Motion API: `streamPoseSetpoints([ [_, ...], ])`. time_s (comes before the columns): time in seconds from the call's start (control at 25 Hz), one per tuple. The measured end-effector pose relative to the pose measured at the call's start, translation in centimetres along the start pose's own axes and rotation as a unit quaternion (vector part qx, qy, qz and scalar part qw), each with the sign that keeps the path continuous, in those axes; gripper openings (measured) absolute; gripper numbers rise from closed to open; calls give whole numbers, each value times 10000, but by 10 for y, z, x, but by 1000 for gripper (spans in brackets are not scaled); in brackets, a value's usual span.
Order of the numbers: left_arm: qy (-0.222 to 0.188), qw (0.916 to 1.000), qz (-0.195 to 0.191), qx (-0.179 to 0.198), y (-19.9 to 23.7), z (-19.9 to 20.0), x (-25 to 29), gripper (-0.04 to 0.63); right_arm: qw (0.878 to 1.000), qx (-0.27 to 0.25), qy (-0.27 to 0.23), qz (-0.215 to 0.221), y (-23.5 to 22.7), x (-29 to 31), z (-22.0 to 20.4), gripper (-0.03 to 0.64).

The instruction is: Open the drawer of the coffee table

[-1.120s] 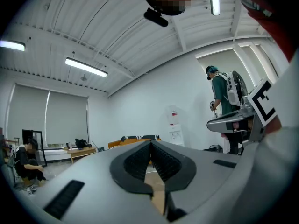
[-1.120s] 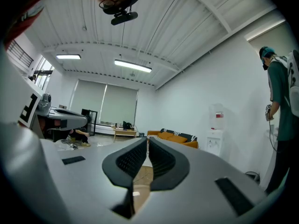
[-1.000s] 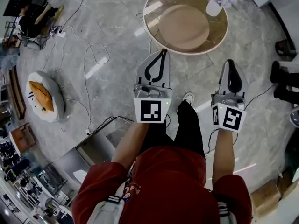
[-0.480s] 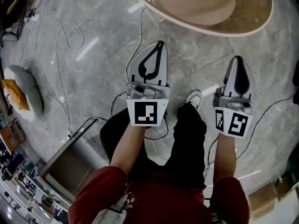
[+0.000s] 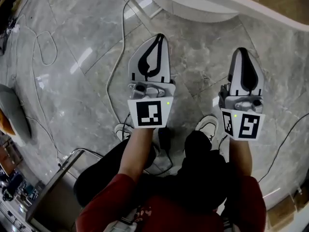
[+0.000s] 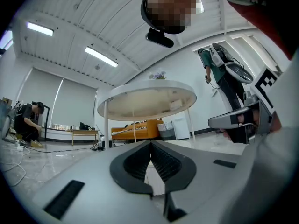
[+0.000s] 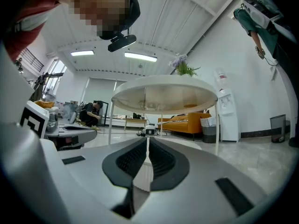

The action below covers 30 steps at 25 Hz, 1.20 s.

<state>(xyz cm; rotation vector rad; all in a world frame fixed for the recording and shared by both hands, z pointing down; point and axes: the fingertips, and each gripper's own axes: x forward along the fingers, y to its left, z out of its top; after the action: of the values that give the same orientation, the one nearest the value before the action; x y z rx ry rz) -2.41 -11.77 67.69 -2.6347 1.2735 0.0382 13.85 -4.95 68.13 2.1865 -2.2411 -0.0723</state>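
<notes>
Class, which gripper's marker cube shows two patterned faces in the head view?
The right cube, on the right gripper: two patterned faces show, while the left cube, on the left gripper, shows one, square-on.

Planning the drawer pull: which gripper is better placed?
No clear winner. Left gripper and right gripper are both shut, empty, and aimed at the coffee table; no drawer front shows.
</notes>
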Motion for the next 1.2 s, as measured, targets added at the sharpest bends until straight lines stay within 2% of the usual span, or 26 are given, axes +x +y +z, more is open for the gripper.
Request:
streamPoseSetpoints([
  [0.24, 321, 9995, -19, -69, -12, -52, -17, 14, 9987, 423, 293, 52, 8, -3, -60, 28],
  [0.6, 451, 9989, -80, -54, -32, -77, -15, 14, 9942, 850, 638, 149, 4, 2, -108, 28],
  [0.72, 475, 9987, -169, -48, -43, -81, -8, 14, 9835, 1550, 935, 75, -8, 13, -140, 28],
  [0.76, 498, 9985, -201, -58, -46, -83, -6, 14, 9743, 1990, 1050, 109, -11, 19, -153, 29],
  [0.8, 529, 9983, -230, -72, -49, -84, -4, 14, 9609, 2517, 1141, 200, -12, 25, -167, 72],
  [0.88, 608, 9977, -272, -102, -53, -87, -2, 14, 9226, 3663, 1113, 478, -14, 43, -187, 181],
  [0.96, 670, 9973, -289, -114, -57, -90, -1, 14, 8826, 4554, 714, 920, -18, 66, -191, 258],
  [1.04, 728, 9968, -304, -111, -60, -94, 0, 14, 8517, 5120, 374, 1051, -33, 81, -201, 292],
  [1.2, 837, 9959, -328, -135, -67, -100, 2, 14, 8037, 5893, -14, 827, -63, 94, -226, 313],
])
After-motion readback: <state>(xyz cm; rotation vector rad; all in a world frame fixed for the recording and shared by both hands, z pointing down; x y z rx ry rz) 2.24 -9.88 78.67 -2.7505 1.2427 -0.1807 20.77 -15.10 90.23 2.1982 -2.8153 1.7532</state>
